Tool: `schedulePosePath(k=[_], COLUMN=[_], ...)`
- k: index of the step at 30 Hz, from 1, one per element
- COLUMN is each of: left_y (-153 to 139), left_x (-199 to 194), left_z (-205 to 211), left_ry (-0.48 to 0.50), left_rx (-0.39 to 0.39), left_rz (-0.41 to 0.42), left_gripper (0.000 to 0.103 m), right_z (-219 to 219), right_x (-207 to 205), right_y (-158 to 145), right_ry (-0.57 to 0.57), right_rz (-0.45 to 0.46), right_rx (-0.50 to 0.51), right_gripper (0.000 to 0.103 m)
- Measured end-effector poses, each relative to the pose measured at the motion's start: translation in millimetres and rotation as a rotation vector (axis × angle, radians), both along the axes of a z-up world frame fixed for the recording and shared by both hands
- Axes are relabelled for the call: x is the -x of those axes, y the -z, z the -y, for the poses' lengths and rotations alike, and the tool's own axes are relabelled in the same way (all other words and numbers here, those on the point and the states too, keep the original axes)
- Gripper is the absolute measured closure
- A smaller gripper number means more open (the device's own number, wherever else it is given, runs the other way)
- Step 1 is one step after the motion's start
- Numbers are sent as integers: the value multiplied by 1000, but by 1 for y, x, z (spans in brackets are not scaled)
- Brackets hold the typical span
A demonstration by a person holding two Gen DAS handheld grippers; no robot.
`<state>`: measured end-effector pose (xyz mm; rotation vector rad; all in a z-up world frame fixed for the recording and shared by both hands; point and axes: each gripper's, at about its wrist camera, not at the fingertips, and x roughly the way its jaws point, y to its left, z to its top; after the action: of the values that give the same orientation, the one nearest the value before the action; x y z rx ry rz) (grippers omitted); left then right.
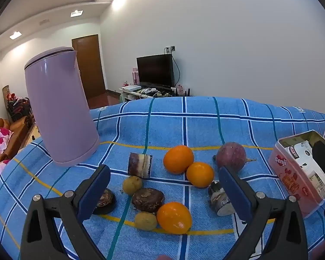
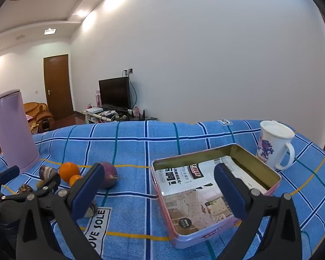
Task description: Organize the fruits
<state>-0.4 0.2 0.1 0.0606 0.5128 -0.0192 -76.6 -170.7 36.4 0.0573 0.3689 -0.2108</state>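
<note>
Fruits lie on the blue checked cloth (image 1: 205, 127): three oranges (image 1: 178, 159) (image 1: 200, 174) (image 1: 174, 217), a purple passion fruit (image 1: 231, 156), two small yellow-green fruits (image 1: 132, 185) (image 1: 145, 221), a dark brown fruit (image 1: 148, 199) and cut sugarcane pieces (image 1: 140, 165) (image 1: 220, 198). My left gripper (image 1: 164, 195) is open above the near fruits, holding nothing. My right gripper (image 2: 160, 191) is open and empty over the near edge of the pink tin (image 2: 268, 171), which holds a printed paper. The tin also shows in the left wrist view (image 1: 292, 173).
A lilac kettle (image 1: 58, 108) stands at the cloth's back left. A white mug (image 2: 275, 145) stands behind the tin at the right. The left gripper shows at the left of the right wrist view (image 2: 28, 186). A TV and door are in the room beyond.
</note>
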Motion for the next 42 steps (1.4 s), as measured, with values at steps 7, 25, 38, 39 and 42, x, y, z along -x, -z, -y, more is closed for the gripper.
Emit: schedulePosePath(k=[7, 25, 38, 39, 42], left_y=[1, -8, -8, -7, -7], left_x=[-4, 8, 10, 11, 11], left_z=[-7, 6, 8, 6, 7], left_ry=[9, 69, 65, 63, 63], left_rx=[20, -14, -6, -6, -6], left_rz=[-13, 33, 33, 33, 33], left_gripper=[2, 2, 2, 2, 2], right_z=[0, 18, 18, 19, 18], right_x=[0, -5, -6, -6, -5], right_y=[0, 3, 5, 5, 6], right_ry=[1, 79, 79, 81, 81], right_rz=[0, -34, -44, -44, -44], right_rx=[0, -23, -23, -26, -28], right_gripper=[0, 0, 0, 0, 0])
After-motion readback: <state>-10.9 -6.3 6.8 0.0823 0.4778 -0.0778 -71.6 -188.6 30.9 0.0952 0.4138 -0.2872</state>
